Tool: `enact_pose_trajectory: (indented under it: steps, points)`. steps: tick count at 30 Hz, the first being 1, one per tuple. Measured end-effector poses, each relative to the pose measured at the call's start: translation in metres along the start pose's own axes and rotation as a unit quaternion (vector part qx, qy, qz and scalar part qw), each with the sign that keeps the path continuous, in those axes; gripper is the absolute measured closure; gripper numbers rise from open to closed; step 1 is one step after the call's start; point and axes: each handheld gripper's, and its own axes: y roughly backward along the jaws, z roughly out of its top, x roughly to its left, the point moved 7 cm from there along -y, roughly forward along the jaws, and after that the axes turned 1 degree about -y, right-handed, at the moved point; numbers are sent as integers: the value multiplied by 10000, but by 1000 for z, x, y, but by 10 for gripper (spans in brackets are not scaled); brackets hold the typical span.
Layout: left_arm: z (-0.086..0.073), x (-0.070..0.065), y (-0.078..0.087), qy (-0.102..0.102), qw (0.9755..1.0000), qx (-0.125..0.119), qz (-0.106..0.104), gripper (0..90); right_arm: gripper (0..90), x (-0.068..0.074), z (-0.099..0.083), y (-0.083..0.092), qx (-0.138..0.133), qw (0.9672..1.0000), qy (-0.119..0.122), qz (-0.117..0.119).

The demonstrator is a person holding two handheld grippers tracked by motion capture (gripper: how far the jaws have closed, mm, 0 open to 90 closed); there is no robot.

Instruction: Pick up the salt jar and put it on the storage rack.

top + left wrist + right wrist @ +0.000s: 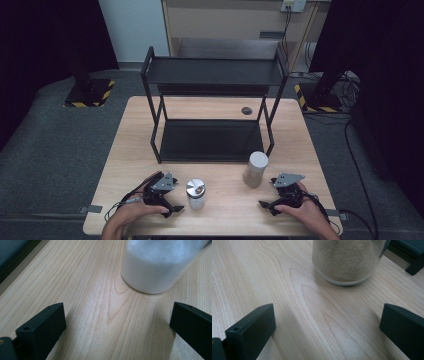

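Observation:
A short jar with a shiny metal lid [196, 194] holds white powder and stands near the table's front edge. My left gripper [176, 194] lies just left of it, open and empty. In the left gripper view the white jar [150, 267] stands ahead and to the right of the wide-apart jaws of the left gripper [117, 312]. A taller jar with a pale lid [255, 169] holds tan powder. My right gripper [268, 193] rests to its lower right, open, apart from it. The tan jar [347, 260] stands ahead of the right gripper [327, 312], whose jaws hold nothing.
A black two-tier metal rack [212, 72] stands on the far half of the wooden table [140, 150]; one rack foot [414, 267] is beside the tan jar. A small dark round disc [246, 110] lies behind the rack. Cables and dark stands surround the table on the floor.

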Motion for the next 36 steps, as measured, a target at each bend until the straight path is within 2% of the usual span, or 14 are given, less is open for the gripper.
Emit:
enact_pose_trajectory:
  steps: [15,20,22,28,36]
  points:
    - [-1,-1,2,54,10000,-48,36,24,13,1,0,0,1,10000,-22,-18]
    - [-1,-2,3,52,10000,-71,-19,33,13,1,0,0,1,10000,-22,-19]
    - [0,-3,4,66,9999,-151,-10,33,13,1,0,0,1,10000,-23,-19]
    - [5,-6,10,-17,9995,-320,2,33,13,1,0,0,2,10000,-24,-19]
    - [11,-9,8,-101,9995,-299,-66,31,13,1,0,0,2,10000,-24,-19]
